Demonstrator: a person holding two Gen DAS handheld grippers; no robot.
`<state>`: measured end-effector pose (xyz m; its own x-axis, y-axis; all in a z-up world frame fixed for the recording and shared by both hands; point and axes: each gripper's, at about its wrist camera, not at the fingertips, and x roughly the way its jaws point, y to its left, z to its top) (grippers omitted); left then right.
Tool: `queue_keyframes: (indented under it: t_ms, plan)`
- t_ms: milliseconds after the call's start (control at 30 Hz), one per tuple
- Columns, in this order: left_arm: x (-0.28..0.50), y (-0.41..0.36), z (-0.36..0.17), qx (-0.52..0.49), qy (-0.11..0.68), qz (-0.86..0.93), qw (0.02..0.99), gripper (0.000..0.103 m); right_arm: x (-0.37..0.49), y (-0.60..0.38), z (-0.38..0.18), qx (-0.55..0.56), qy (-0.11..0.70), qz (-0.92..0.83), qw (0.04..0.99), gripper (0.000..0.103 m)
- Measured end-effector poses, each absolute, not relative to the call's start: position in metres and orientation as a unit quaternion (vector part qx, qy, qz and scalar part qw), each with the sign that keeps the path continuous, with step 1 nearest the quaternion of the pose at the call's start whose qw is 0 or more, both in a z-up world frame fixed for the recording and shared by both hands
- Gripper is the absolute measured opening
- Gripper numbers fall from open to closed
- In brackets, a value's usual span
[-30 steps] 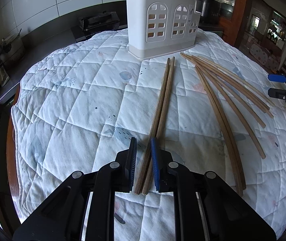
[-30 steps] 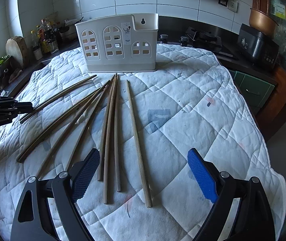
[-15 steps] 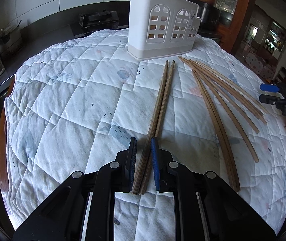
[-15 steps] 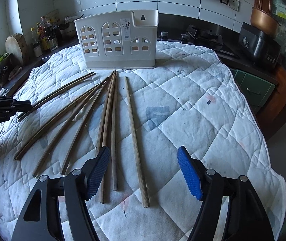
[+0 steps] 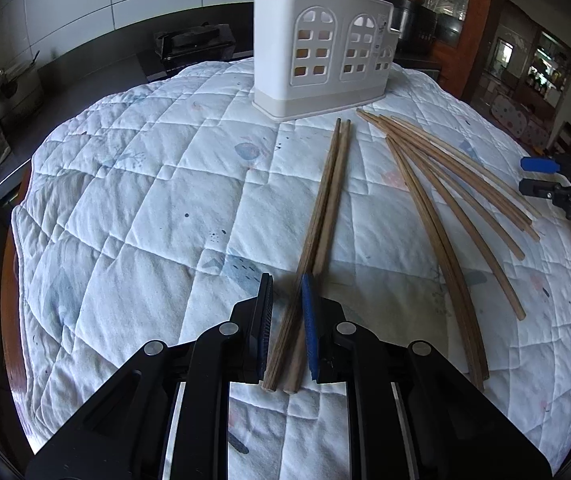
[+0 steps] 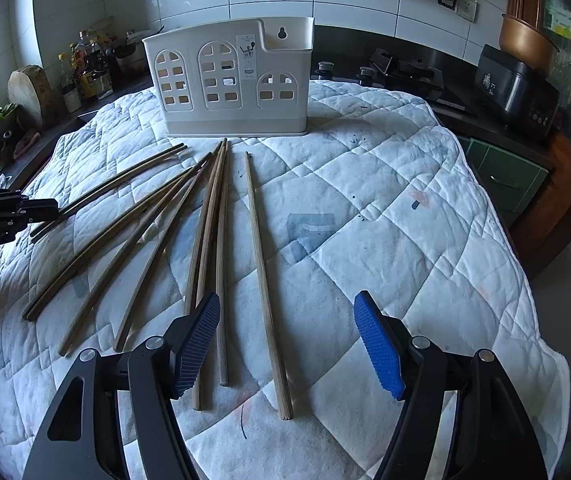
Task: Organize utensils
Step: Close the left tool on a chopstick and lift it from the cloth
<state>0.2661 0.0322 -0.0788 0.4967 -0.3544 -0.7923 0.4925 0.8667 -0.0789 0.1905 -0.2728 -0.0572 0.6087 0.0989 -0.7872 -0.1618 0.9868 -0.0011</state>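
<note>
A white utensil holder (image 5: pixel 321 68) with arched cut-outs stands at the far side of the quilted cloth (image 5: pixel 145 208); it also shows in the right wrist view (image 6: pixel 231 84). My left gripper (image 5: pixel 287 300) is shut on a pair of brown chopsticks (image 5: pixel 325 208), which point toward the holder. Several more chopsticks (image 5: pixel 457 200) lie fanned out to the right. In the right wrist view my right gripper (image 6: pixel 287 340) is open, its jaws astride a single chopstick (image 6: pixel 263 276) and another (image 6: pixel 221 264). The left gripper appears there at the left edge (image 6: pixel 41 206).
The cloth-covered table drops off at the right (image 6: pixel 525 280) and left edges. Behind it runs a dark counter with a gas stove (image 6: pixel 401 70), a black cooker (image 6: pixel 513 88), bottles (image 6: pixel 85 68) and a wooden block (image 6: pixel 31 92).
My left gripper has drawn back and lifted slightly with the chopstick pair in it. My right gripper has come forward and lower over the loose chopsticks, its jaws narrower than before.
</note>
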Motion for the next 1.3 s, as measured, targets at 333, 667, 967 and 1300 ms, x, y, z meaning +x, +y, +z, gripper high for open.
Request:
queue_keyframes:
  t_ms: [333,667,967,1300]
  plan:
    - [0.263,0.024,-0.084,0.109,0.436,-0.241,0.86,0.015,0.191,-0.271,-0.059,-0.04,0.438,0.073,0.895,0.068]
    - [0.265,0.025,-0.085,0.076,0.435,-0.206,0.873,0.014,0.192,-0.268,-0.064,-0.037,0.443,0.079,0.892,0.054]
    - [0.263,0.025,-0.087,0.051,0.43,-0.185,0.882,0.012,0.198,-0.262,-0.076,-0.035,0.455,0.082,0.886,0.031]
    - [0.261,0.022,-0.082,0.044,0.429,-0.18,0.884,0.009,0.192,-0.253,-0.077,-0.07,0.443,0.073,0.891,0.008]
